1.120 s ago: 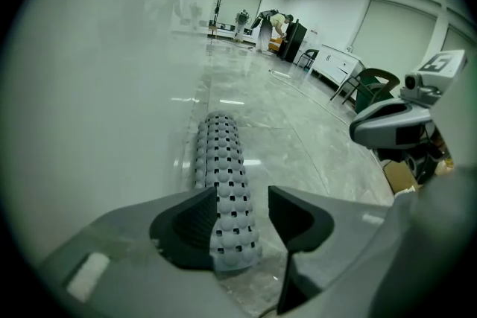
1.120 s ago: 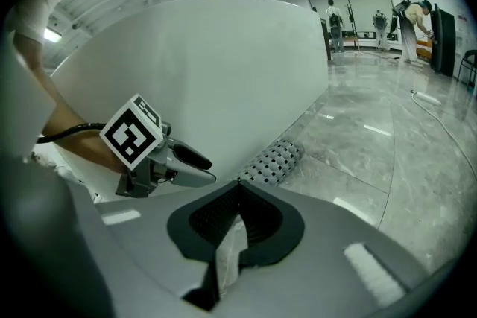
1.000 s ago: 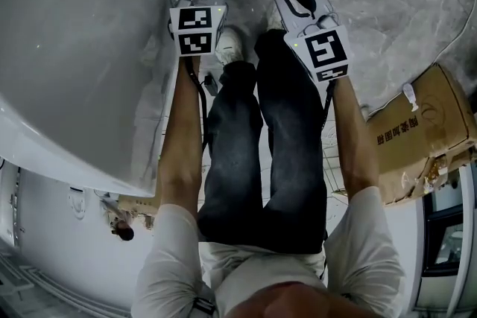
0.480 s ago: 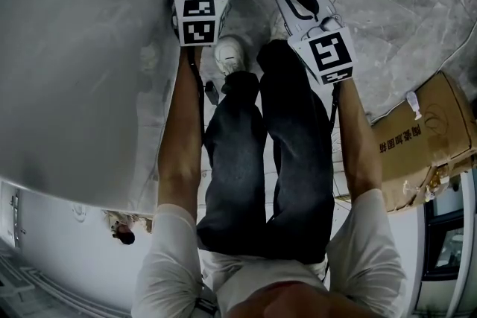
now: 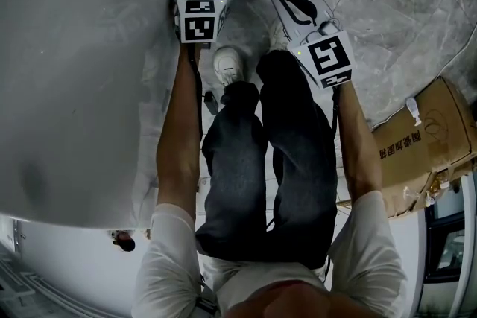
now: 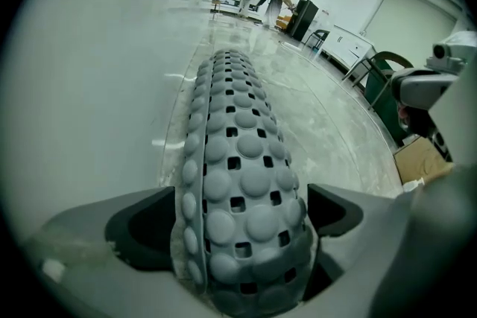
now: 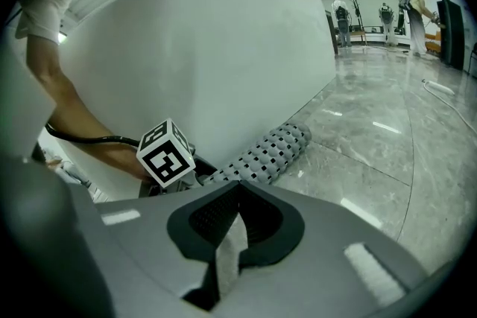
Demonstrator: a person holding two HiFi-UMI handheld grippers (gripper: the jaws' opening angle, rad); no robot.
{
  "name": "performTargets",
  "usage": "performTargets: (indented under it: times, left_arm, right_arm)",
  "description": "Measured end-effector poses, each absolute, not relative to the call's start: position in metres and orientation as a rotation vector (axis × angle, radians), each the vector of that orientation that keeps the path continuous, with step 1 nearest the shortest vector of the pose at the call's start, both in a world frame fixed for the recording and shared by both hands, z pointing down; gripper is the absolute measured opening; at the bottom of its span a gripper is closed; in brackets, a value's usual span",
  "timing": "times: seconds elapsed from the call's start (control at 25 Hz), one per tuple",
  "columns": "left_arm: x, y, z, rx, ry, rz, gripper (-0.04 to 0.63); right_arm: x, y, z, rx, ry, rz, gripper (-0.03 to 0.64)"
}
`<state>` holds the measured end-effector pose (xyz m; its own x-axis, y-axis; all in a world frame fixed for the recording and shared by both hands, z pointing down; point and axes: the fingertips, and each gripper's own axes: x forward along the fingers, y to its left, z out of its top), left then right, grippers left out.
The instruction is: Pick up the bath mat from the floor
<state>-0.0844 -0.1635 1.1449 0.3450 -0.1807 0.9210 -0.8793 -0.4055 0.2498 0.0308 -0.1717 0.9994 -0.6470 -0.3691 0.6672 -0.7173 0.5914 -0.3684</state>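
Grey, bumpy bath mat (image 6: 237, 160) with square holes, curled beside the white tub (image 5: 74, 86).
Left gripper (image 6: 238, 223) jaws opening around its end; right gripper (image 7: 237, 194) jaws together, empty; box (image 5: 425, 138) nearby.

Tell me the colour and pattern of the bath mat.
Grey bath mat, round bumps and small square holes; best in the left gripper view.
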Motion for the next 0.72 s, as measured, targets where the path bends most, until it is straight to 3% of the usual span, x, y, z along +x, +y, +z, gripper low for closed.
performTargets:
  times: [0.2, 0.56, 0.72]
  left_arm:
    - [-0.086, -0.155, 1.16, 1.835, -0.906, 1.103, 0.559]
    - [-0.085, -0.157, 1.139, 1.897, -0.91, 1.151, 0.305]
    - [-0.078, -0.159, 1.124, 1.915, -0.94, 1.117, 0.23]
  right_arm:
    - [0.024, -0.167, 1.005, 0.855, -2.288, 0.853, 0.003]
    - [0.024, -0.165, 0.996, 0.875, -2.276, 0.853, 0.003]
    - [0.022, -0.164, 0.986, 0.883, -2.273, 0.849, 0.003]
